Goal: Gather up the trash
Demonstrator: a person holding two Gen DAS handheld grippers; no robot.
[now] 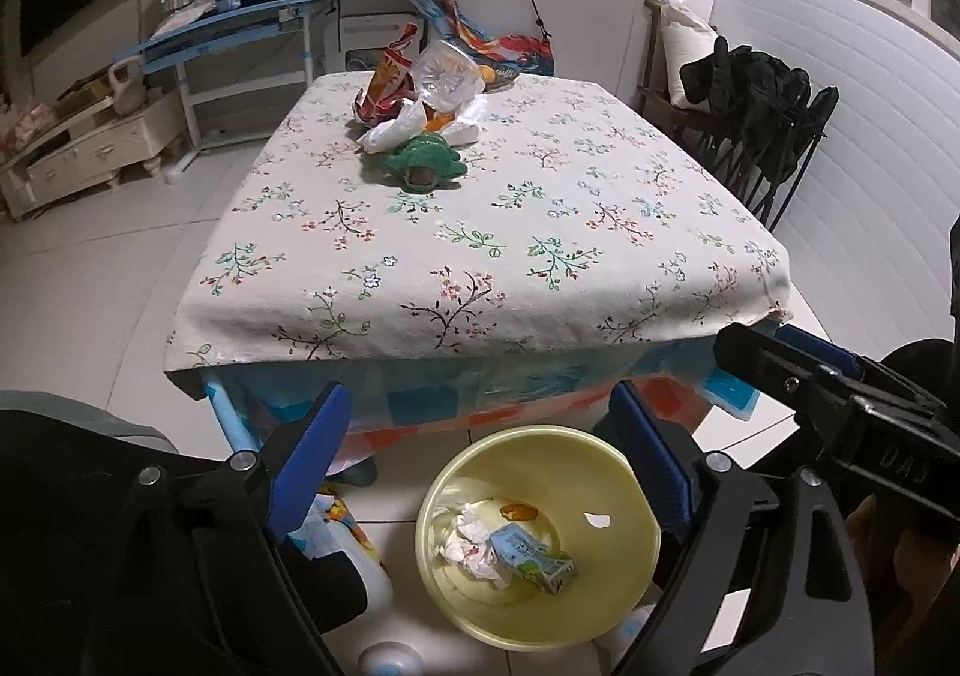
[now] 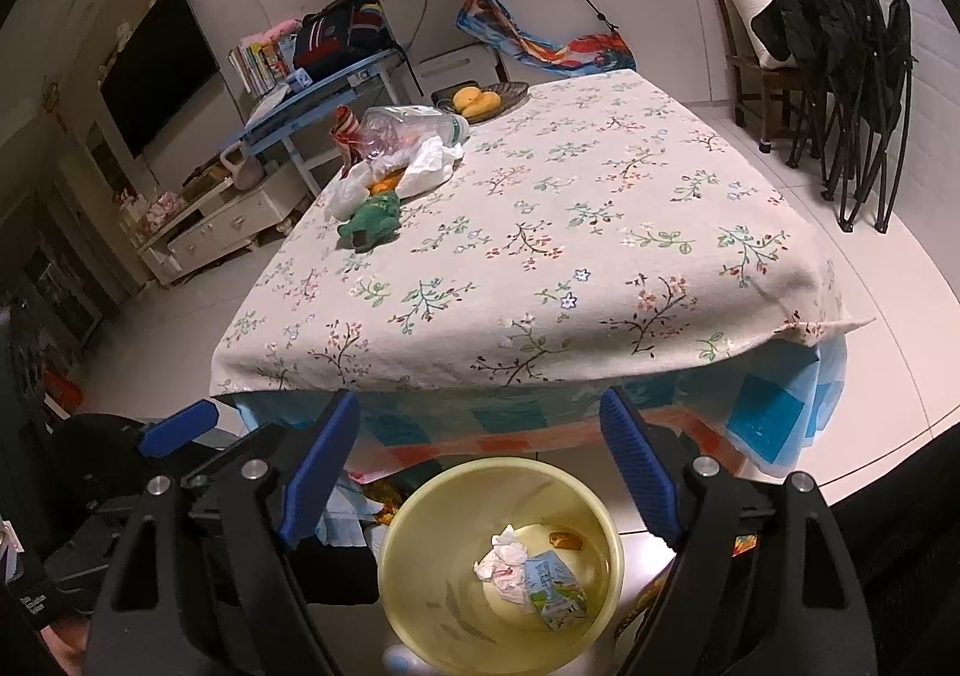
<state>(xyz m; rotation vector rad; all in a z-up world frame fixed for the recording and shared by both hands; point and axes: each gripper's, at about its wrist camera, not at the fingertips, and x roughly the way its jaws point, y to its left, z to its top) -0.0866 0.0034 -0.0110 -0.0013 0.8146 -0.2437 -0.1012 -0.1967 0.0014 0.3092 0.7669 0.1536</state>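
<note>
A yellow bin (image 1: 624, 574) stands on the floor in front of the table and also shows in the right wrist view (image 2: 420, 616). It holds crumpled tissue (image 1: 471, 541), a small carton (image 1: 534, 556) and an orange scrap (image 1: 517, 510). My left gripper (image 1: 480, 466) is open and empty above the bin. My right gripper (image 2: 480, 466) is open and empty above it too; its body shows in the left wrist view (image 1: 840, 406). On the table's far side lie a snack bag (image 1: 387, 79), a clear plastic bottle (image 1: 447, 73), a white plastic bag (image 1: 390, 130) and a green plush toy (image 1: 420, 160).
The table has a floral cloth (image 1: 540, 232). A fruit bowl (image 2: 480, 97) sits at its far edge. Folded black chairs (image 2: 852, 76) stand at the right, a blue desk (image 1: 240, 25) and low cabinet (image 1: 90, 154) at the left. Items lie on the floor beside the bin.
</note>
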